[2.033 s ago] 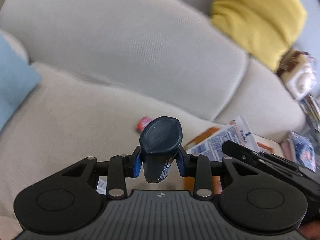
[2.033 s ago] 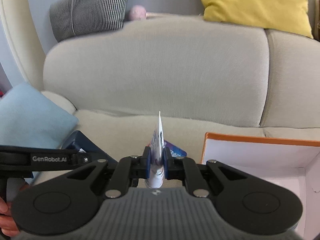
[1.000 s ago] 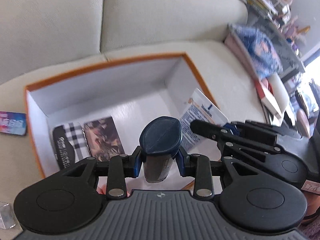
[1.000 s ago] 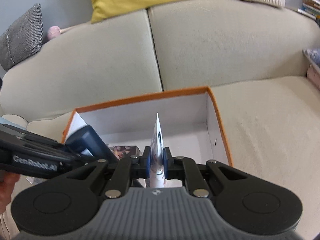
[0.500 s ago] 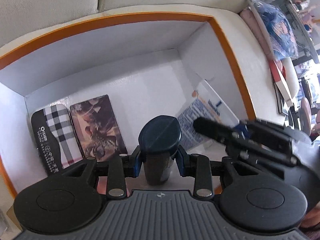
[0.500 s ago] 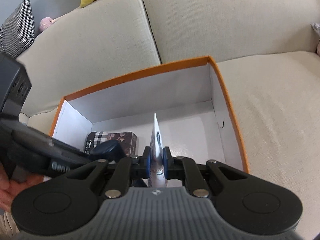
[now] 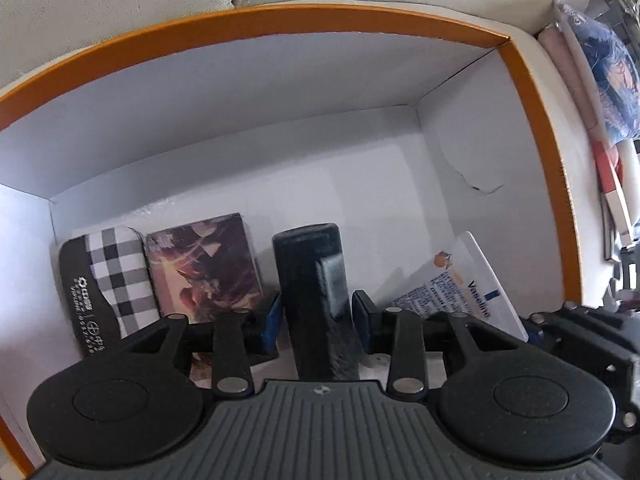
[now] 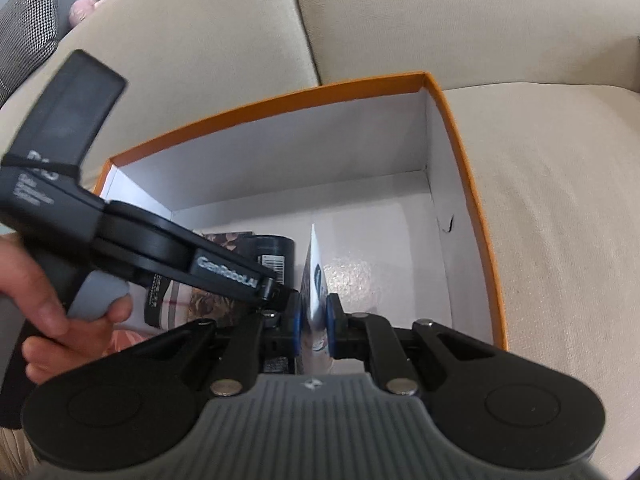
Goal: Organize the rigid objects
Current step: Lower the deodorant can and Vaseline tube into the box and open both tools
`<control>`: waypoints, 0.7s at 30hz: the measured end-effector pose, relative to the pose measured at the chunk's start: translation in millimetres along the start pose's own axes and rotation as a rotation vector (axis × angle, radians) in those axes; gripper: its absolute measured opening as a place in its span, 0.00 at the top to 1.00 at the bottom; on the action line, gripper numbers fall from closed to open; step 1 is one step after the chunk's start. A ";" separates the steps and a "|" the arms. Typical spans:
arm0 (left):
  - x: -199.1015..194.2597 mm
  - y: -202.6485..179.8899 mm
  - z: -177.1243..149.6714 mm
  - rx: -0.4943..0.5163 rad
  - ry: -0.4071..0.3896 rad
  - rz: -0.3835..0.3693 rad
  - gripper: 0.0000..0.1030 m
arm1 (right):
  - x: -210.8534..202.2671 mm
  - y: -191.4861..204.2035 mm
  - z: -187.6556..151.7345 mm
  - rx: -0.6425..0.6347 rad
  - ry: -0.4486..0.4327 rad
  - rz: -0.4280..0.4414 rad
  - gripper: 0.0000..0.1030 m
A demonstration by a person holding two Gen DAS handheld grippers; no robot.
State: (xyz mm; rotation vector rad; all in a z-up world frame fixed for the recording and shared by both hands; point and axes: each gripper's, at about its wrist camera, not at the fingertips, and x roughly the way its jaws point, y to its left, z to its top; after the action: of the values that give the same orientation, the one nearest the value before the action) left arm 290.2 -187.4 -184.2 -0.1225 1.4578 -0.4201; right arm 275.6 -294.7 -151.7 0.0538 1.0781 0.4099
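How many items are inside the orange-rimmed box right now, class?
4: a checkered case at the left wall, a printed box beside it, a dark bottle mid-floor, a Vaseline tube held at right. Grippers may hide more.

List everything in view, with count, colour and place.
box: 1, orange rim, white inside, on sofa
checked case: 1, black-white, box floor, left
picture case: 1, brownish, beside checked case
dark bottle: 1, navy, between left pads, which have just been opening
Vaseline tube: 1, white, clamped in right pads
sofa: 1, beige
left hand-held gripper: 1, black
right hand-held gripper: 1, black
hand: 1, left edge
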 end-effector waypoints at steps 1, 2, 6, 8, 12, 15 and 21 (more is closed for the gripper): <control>-1.6 1.2 -1.1 -0.005 -0.005 -0.009 0.51 | 0.3 0.0 0.6 -0.003 -0.001 -0.001 0.88; -2.1 -2.5 3.1 -0.009 -0.008 -0.015 0.50 | 0.9 -0.1 1.7 -0.002 -0.004 -0.002 0.88; -16.1 1.2 0.9 -0.017 -0.038 -0.015 0.51 | 5.3 -0.6 6.9 0.013 -0.022 -0.010 0.87; -25.8 6.0 0.6 -0.029 -0.060 -0.015 0.53 | 10.3 0.3 8.9 0.014 -0.027 -0.018 0.87; -46.5 18.1 -4.6 -0.049 -0.108 -0.018 0.55 | 20.4 2.7 15.1 0.002 -0.019 -0.011 0.87; -57.5 26.7 -11.9 -0.067 -0.146 -0.002 0.55 | 27.9 2.7 23.1 -0.006 0.043 0.008 0.88; -72.5 46.0 -16.7 -0.105 -0.199 0.005 0.55 | 55.0 5.9 30.2 0.039 0.144 0.013 0.88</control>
State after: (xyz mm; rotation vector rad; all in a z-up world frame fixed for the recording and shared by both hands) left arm 279.2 -116.8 -133.7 -0.2385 1.2838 -0.3177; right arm 322.2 -265.3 -182.2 0.0670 1.2284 0.4091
